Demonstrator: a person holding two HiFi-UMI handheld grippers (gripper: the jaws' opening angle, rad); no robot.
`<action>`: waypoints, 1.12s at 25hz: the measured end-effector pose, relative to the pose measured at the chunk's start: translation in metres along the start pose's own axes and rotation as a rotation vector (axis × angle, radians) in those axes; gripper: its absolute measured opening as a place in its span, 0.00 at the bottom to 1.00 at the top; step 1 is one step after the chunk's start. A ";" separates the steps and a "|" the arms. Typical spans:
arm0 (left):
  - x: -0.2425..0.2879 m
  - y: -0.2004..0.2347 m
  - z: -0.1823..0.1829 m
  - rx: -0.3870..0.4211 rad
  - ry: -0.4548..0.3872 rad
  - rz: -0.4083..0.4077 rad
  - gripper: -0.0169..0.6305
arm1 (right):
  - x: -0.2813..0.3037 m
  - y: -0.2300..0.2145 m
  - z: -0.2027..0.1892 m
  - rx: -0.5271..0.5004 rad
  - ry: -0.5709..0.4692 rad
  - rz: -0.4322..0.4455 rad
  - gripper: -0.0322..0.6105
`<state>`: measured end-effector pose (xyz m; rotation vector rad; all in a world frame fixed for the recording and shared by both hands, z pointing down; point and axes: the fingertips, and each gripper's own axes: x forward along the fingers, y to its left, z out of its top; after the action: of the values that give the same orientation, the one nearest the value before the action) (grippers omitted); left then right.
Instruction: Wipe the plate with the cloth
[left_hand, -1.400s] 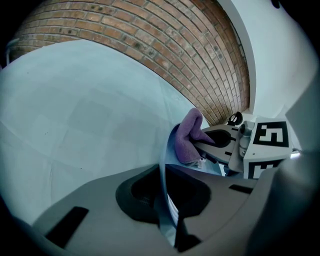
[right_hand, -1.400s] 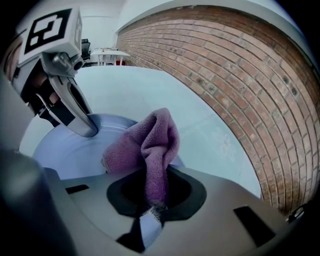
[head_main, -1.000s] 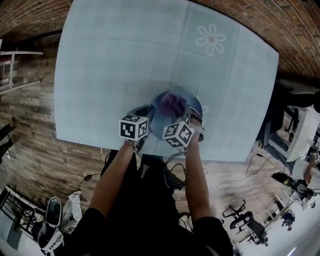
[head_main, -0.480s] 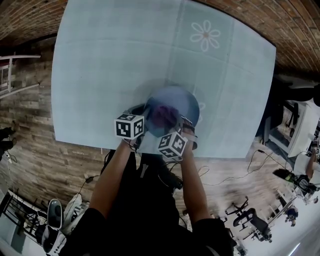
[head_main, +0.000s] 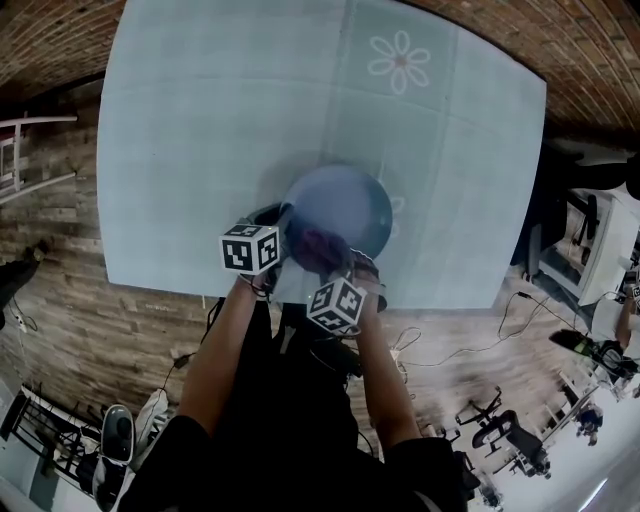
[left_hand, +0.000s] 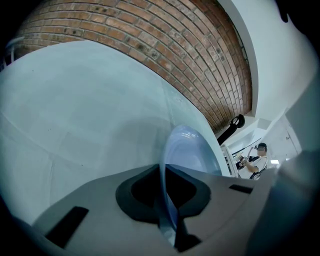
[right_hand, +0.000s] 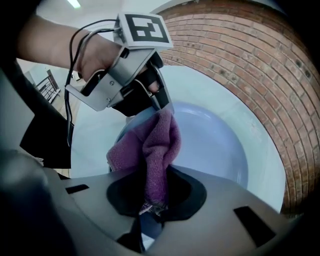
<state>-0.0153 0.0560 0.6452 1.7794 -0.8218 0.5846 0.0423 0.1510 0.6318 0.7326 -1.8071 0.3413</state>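
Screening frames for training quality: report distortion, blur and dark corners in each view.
Head view: fisheye bows the table edges; the floor at lower right smears. Left gripper view: brick wall curves, plate rim softens close to the jaws. Right gripper view: black vignette corners, cloth fibres fairly sharp.

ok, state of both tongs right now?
Left tongs: shut on the plate, at its rim.
Right tongs: shut on the cloth.

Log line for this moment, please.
left tool: shut on plate rim | right tool: shut on cloth | cloth touching plate near left tool
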 end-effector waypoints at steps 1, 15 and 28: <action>0.000 0.000 0.000 0.000 -0.001 0.002 0.10 | -0.001 0.003 -0.002 0.005 0.003 0.011 0.16; 0.000 -0.001 0.000 -0.009 0.002 0.001 0.10 | -0.012 0.002 -0.033 -0.025 0.069 0.003 0.16; 0.001 -0.003 0.000 0.021 0.030 -0.008 0.10 | -0.005 -0.030 -0.023 -0.012 0.033 -0.079 0.16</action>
<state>-0.0126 0.0561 0.6439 1.7884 -0.7906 0.6150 0.0793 0.1419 0.6318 0.7833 -1.7427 0.2881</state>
